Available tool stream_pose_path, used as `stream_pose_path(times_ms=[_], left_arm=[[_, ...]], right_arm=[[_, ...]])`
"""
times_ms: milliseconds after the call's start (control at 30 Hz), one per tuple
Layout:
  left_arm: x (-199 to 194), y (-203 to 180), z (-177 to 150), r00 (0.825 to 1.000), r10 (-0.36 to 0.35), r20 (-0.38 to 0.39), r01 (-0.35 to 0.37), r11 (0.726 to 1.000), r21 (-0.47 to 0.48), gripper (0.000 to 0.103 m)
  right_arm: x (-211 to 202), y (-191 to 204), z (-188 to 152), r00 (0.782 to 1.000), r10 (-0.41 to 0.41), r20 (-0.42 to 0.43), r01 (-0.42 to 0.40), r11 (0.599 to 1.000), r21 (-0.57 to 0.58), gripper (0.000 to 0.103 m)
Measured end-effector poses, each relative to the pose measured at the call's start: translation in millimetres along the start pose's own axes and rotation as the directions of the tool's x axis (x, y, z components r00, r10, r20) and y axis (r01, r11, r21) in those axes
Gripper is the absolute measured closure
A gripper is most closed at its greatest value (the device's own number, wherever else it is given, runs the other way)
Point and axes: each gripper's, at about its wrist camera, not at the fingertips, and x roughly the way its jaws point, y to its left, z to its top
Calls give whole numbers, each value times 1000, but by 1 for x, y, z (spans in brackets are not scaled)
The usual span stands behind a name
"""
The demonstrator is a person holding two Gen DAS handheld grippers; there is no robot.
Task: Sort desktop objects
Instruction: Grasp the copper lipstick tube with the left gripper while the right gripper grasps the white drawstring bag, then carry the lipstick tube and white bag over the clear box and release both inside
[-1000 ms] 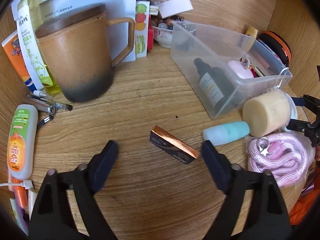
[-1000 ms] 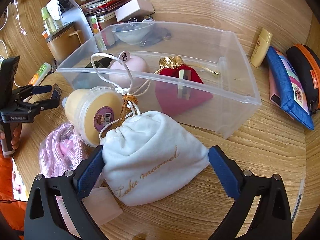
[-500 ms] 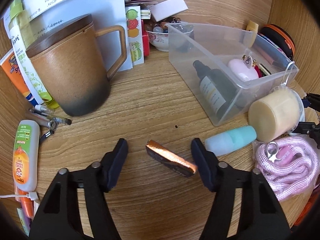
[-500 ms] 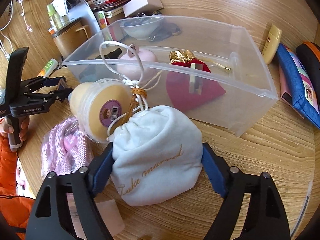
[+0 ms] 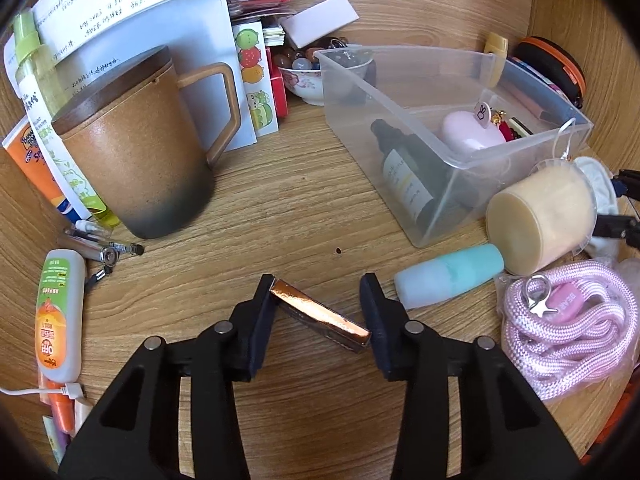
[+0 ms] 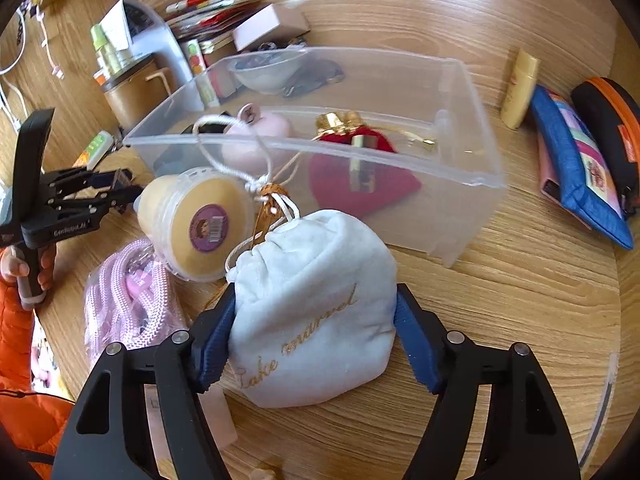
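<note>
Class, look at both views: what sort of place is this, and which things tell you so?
Most likely a cluttered home desk of pale wood. Clues: a lidded mug beside printed papers, pens lying loose, and a clear bin holding small personal items.

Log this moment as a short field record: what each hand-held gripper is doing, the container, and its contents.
left hand-held gripper: closing, both pads touching the slim copper-topped dark box lying on the wooden desk
right hand-held gripper: closing, pads pressing the white velvet drawstring pouch
container: clear plastic bin, open top
bin contents: dark dropper bottle, pink rounded case, red pouch
</note>
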Motion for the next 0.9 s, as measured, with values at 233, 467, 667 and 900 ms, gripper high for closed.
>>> stream_pose_path(times_ms=[233, 467, 667, 900], left_arm=[[-12, 3, 2, 1000, -2, 29, 4, 999, -45, 61], [-31, 6, 12, 996, -15, 92, 24, 995, -98, 61], [-49, 0, 23, 988, -24, 155, 42, 993, -111, 61], [-63, -11, 38, 979, -38, 202, 59, 993, -103, 61]], right_arm=[[-17, -12, 0, 999, -18, 38, 16, 999, 33, 33], [-39, -16, 2, 995, -43, 88, 41, 999, 26, 33], [-55, -20, 6, 988, -72, 133, 70, 997, 20, 33], [-70, -22, 12, 977, -90, 194, 95, 995, -16, 33]])
